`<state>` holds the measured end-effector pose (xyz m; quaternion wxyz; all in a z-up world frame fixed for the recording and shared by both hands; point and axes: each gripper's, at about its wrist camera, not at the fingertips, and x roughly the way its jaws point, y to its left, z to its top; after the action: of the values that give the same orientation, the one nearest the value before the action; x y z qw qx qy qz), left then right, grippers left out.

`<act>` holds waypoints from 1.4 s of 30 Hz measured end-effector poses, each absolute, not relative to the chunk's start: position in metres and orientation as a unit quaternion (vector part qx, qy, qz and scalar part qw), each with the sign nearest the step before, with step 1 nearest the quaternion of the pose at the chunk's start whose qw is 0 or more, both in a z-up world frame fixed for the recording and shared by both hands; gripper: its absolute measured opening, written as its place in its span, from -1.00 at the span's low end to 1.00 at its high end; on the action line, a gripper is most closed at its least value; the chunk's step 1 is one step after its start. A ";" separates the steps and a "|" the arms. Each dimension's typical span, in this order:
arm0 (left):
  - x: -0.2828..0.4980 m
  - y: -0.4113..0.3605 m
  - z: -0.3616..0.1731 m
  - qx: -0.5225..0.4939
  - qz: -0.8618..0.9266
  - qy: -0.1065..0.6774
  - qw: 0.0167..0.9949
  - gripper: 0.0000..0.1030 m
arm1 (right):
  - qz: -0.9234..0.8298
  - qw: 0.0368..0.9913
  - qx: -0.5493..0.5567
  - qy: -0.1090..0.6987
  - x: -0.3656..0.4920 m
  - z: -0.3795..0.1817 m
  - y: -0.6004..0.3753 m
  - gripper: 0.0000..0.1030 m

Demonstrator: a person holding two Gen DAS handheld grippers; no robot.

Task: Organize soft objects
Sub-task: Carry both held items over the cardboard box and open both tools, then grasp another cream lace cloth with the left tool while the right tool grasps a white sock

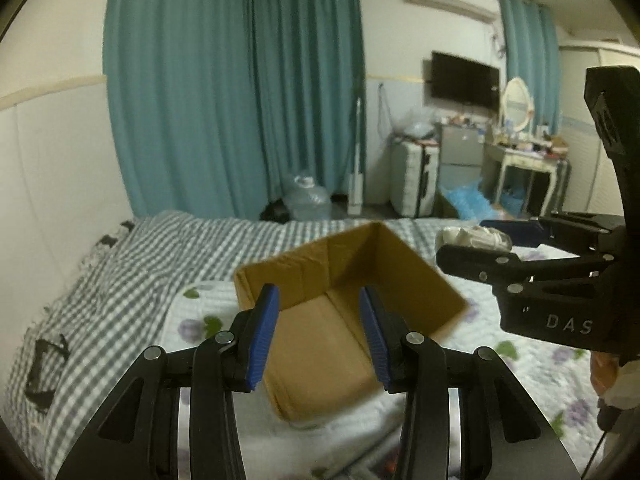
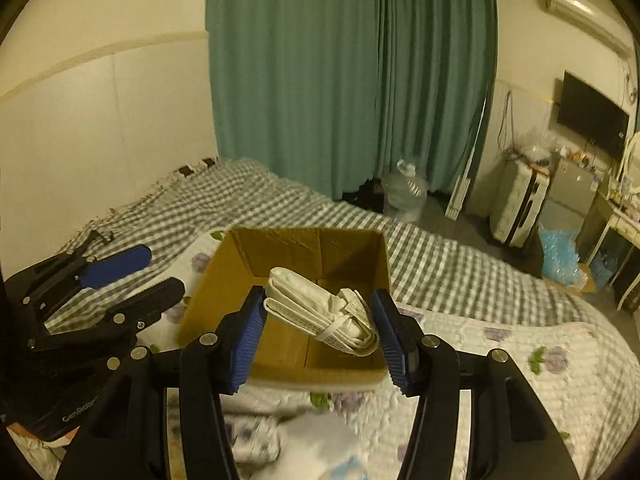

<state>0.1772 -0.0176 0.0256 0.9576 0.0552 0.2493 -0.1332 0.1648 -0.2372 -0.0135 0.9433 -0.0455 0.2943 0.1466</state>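
Note:
An open cardboard box [image 1: 424, 280] [image 2: 224, 276] sits on the bed's floral quilt [image 1: 532, 364]. My right gripper [image 2: 318, 340] is shut on a rolled white cloth bundle [image 2: 320, 312] tied with a strap, held above the box opening. In the left wrist view the right gripper [image 1: 472, 242] comes in from the right with the bundle [image 1: 472, 238] between its pads. My left gripper [image 1: 318, 340] is open and empty just in front of the box; it also shows at the left of the right wrist view [image 2: 148, 274].
A grey checked blanket [image 1: 120, 264] covers the bed's far side. More soft items [image 2: 256, 436] lie on the quilt below the right gripper. A water jug [image 1: 306, 200], suitcase [image 1: 414, 180] and dressing table [image 1: 524, 160] stand on the floor beyond the bed.

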 end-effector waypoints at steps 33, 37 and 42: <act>0.041 0.027 0.049 0.046 -0.091 0.215 0.971 0.82 | 0.133 0.945 -0.046 0.294 -0.012 -0.001 -0.267 0.82; 0.033 0.025 0.000 0.028 -0.095 0.273 0.957 0.82 | 0.129 0.929 -0.032 0.344 -0.014 -0.054 -0.258 0.82; 0.028 0.015 -0.059 0.060 -0.078 0.332 0.938 0.82 | 0.106 0.913 -0.056 0.391 -0.005 -0.112 -0.246 0.81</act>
<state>0.0277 0.0147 -0.0592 0.9381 0.0596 0.3321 -0.0779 -0.0053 -0.2462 -0.1118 0.9127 -0.0556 0.3907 0.1057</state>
